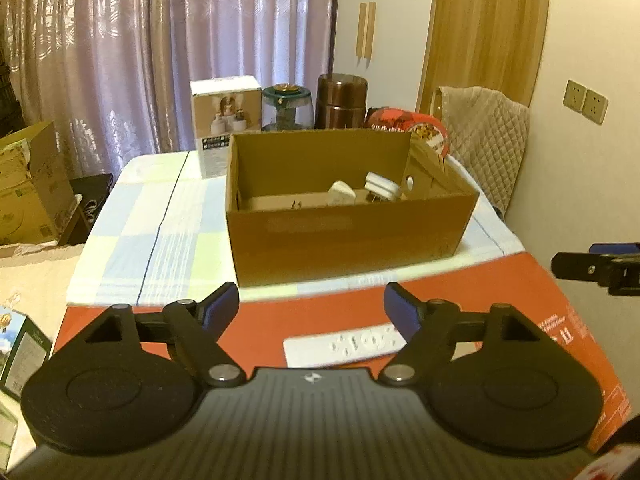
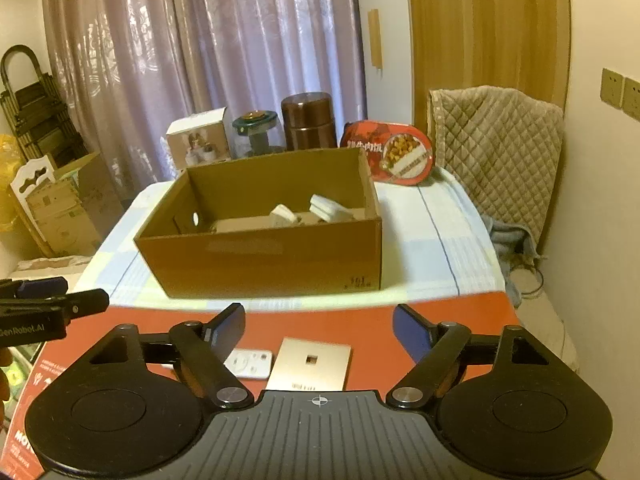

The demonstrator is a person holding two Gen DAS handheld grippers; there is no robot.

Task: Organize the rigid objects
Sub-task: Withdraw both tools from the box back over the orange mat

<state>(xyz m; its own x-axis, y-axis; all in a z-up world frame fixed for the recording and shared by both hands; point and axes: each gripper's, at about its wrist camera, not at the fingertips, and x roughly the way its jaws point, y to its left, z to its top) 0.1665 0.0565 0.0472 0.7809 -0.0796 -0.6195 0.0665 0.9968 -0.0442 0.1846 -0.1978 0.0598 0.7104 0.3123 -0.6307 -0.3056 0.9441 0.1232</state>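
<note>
An open cardboard box (image 1: 348,232) stands on the checked table; it also shows in the right wrist view (image 2: 264,256). Inside lie two white plug adapters (image 1: 380,188) (image 2: 328,208). A white power strip (image 1: 344,346) lies on a red carton (image 1: 500,280) just ahead of my left gripper (image 1: 312,308), which is open and empty. In the right wrist view the strip's end (image 2: 250,363) lies beside a gold switch plate (image 2: 310,364) on the red carton (image 2: 320,324). My right gripper (image 2: 319,328) is open and empty above the plate.
Behind the box stand a white product box (image 1: 224,120), a glass jar (image 1: 286,106), a brown canister (image 1: 342,100) and a red food tub (image 2: 390,152). A quilt-covered chair (image 2: 496,140) is at the right. Cardboard boxes (image 1: 28,188) sit on the floor at the left.
</note>
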